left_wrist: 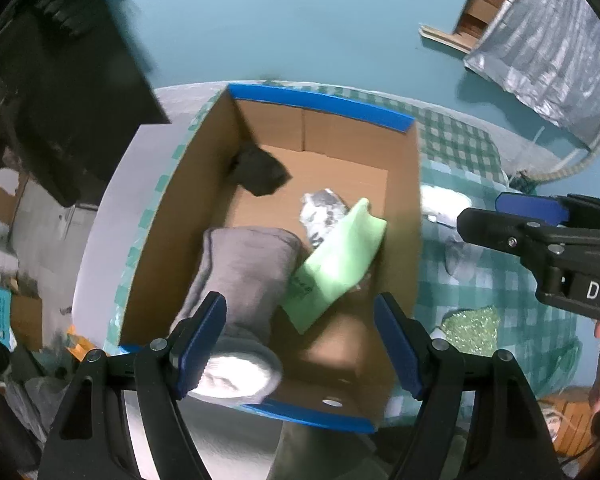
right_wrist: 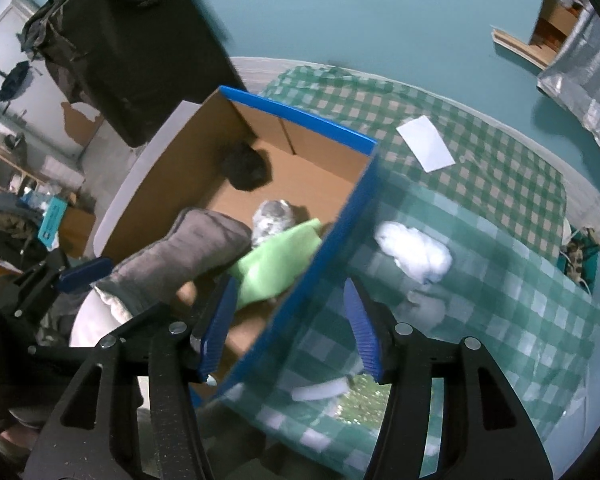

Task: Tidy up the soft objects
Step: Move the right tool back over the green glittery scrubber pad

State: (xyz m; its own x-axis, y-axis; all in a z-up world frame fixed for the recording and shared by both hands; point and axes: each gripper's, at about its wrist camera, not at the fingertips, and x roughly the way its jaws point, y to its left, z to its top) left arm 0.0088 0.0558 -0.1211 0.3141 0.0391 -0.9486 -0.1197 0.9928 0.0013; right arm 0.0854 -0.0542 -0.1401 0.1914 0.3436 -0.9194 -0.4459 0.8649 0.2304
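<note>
The cardboard box already holds most of the soft things: a grey sock draped over the near rim, a green cloth leaning against it, a grey-and-white crumpled piece beyond that, and a dark bundle in the far corner. The left gripper hangs over the box with its fingers spread wide; the sock's white cuff lies against the inside of the left finger, but nothing is pinched, so the sock looks released. The right gripper stands open and empty, straddling the box's blue-edged right wall, one finger over the inside, the other over the checked cloth. By the look of it, the work is well along but not finished: a white fluffy piece lies on the cloth ahead and right of the right fingers, and a glittery green item sits just beside the box's right wall. The cloth around the white piece is bare, giving free room to come down; the box wall between the right fingers is the edge to clear first.
</note>
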